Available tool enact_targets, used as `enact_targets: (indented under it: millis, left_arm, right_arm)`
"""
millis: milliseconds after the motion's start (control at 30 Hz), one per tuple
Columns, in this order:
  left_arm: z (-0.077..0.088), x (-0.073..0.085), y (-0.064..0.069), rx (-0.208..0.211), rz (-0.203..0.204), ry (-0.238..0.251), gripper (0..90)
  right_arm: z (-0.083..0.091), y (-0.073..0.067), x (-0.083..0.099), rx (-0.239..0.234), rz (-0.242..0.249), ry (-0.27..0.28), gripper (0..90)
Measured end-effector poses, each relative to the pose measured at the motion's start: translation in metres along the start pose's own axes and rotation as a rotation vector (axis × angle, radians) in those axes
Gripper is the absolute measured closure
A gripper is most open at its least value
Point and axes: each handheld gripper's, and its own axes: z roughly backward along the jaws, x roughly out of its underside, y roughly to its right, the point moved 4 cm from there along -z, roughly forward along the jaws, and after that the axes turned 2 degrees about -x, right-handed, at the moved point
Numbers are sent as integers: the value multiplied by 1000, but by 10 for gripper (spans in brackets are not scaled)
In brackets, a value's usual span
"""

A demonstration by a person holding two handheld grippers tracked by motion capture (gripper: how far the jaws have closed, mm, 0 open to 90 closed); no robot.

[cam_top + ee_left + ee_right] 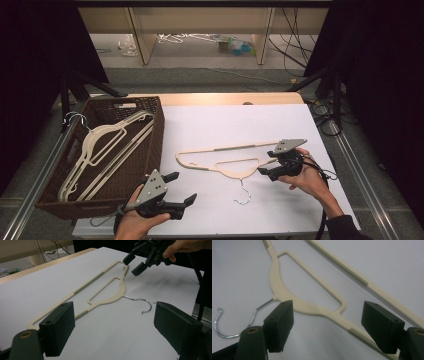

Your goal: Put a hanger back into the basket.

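Observation:
A cream plastic hanger with a metal hook lies flat on the white table. My right gripper is at the hanger's right end, low over the table. In the right gripper view its jaws stand apart on either side of the hanger's lower arm, and the pads do not touch it. My left gripper is held near the front edge, open and holding nothing. In the left gripper view it points at the hanger and at the right gripper.
A brown wicker basket stands at the table's left and holds several cream hangers. Metal rails run along both sides of the table. Cables trail on the floor at the right, and wooden furniture legs stand beyond the far edge.

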Motion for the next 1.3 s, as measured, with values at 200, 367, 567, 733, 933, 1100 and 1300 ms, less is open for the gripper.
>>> enact_targets:
  millis: [200, 367, 567, 733, 933, 1100, 1300]
  left_arm:
    - [-2, 1, 1, 7, 3, -9, 172]
    - [-3, 3, 1, 11, 5, -20, 173]
    - [-4, 4, 1, 23, 3, -17, 174]
    - [-4, 4, 2, 22, 9, -19, 177]
    - [-4, 5, 2, 21, 6, -27, 178]
    - [-5, 6, 3, 24, 7, -33, 179]
    - [-5, 6, 2, 29, 7, -34, 180]
  right_arm:
    - [-11, 18, 4, -4, -14, -32, 296]
    - [-19, 26, 4, -22, -14, -33, 316]
    - [-27, 30, 10, -37, -12, -69, 315]
    - [-31, 31, 15, -53, -3, -103, 358]
    - [-24, 27, 18, -87, 47, -139, 432]
    - [-15, 15, 19, -160, 151, -216, 550]
    - [-8, 3, 21, -227, 249, -274, 663]
